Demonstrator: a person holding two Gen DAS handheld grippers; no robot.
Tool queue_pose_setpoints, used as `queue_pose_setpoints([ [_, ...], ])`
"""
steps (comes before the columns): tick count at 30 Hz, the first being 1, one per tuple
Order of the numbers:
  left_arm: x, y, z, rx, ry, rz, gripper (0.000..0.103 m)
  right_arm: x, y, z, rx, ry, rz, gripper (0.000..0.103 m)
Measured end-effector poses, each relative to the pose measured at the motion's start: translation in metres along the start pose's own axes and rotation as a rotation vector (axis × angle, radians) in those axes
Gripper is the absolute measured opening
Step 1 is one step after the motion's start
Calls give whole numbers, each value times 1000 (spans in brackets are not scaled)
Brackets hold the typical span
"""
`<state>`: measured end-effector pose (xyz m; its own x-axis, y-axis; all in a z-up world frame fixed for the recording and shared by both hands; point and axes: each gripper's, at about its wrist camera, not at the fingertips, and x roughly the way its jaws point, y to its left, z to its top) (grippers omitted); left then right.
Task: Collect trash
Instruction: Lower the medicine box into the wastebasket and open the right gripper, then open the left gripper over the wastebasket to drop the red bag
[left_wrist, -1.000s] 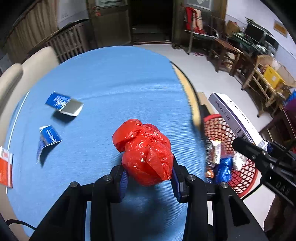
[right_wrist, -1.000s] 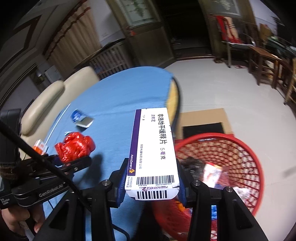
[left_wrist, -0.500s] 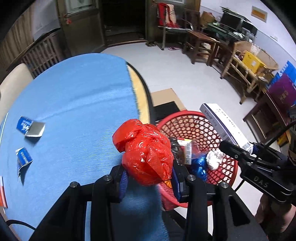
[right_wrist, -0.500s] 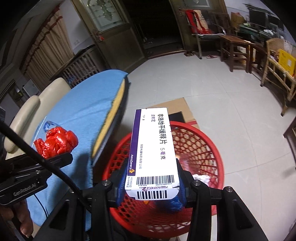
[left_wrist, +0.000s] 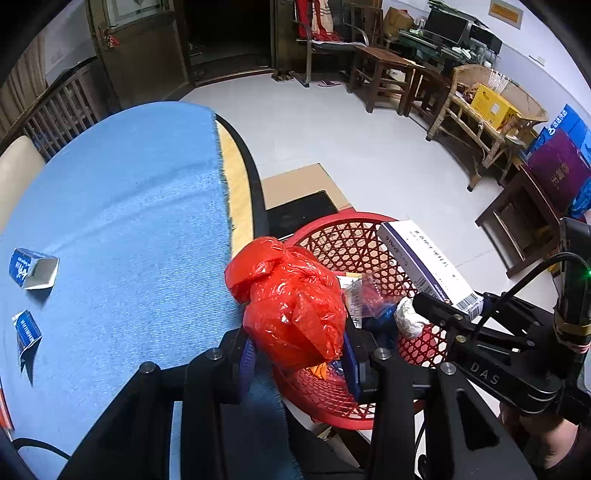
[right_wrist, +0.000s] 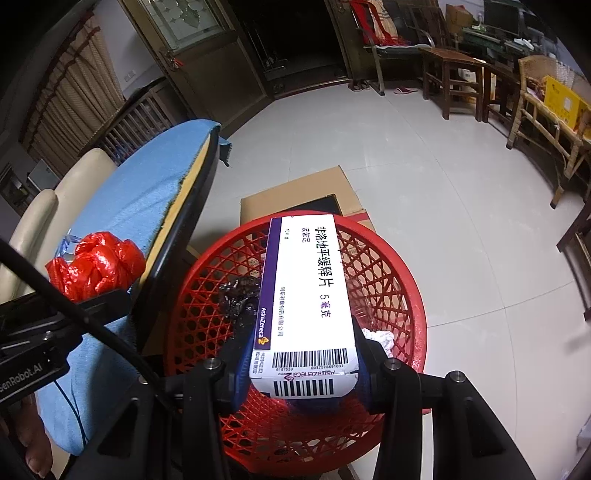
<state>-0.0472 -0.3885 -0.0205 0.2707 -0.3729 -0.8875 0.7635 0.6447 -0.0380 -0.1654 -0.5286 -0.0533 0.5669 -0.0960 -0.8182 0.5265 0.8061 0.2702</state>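
The left gripper (left_wrist: 297, 354) squeezes a crumpled red plastic bag (left_wrist: 290, 302) between its two blue pads, the same as a second ago. Back then the bag hung over the middle of the blue tablecloth (left_wrist: 122, 229). Now it hangs at the right edge of the tabletop, partly over the near rim of the red mesh basket (left_wrist: 332, 402) that stands on the floor beside the table. The right gripper (right_wrist: 301, 373) is shut tight on a white and purple medicine box (right_wrist: 306, 288) with barcodes on its near end, and its grip has not changed. A second ago the box was over the table edge with the basket off to the right. Now the box hangs right above the open basket, pointing away across it. In the basket lie a white wad of paper (left_wrist: 408, 317), some blue wrapping and other bits. Two small blue cartons (left_wrist: 31, 267) lie near the left edge of the tabletop, now further from the left gripper than before. A flat cardboard sheet (right_wrist: 295, 194) lies on the floor behind the basket.
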Motion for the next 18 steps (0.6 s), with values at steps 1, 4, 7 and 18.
queue_pose_setpoints([
  [1,1,-1,1,3,1,-3,41,1,-1,0,3,3,-1,47],
  [4,3,-5,2,9,3,-8,41,2,-3,0,10,7,-5,47],
  [7,5,-7,4,15,5,-13,41,4,-6,-1,14,11,-8,47],
  [18,13,-18,7,44,17,-30,41,5,-17,-3,64,21,-21,65],
])
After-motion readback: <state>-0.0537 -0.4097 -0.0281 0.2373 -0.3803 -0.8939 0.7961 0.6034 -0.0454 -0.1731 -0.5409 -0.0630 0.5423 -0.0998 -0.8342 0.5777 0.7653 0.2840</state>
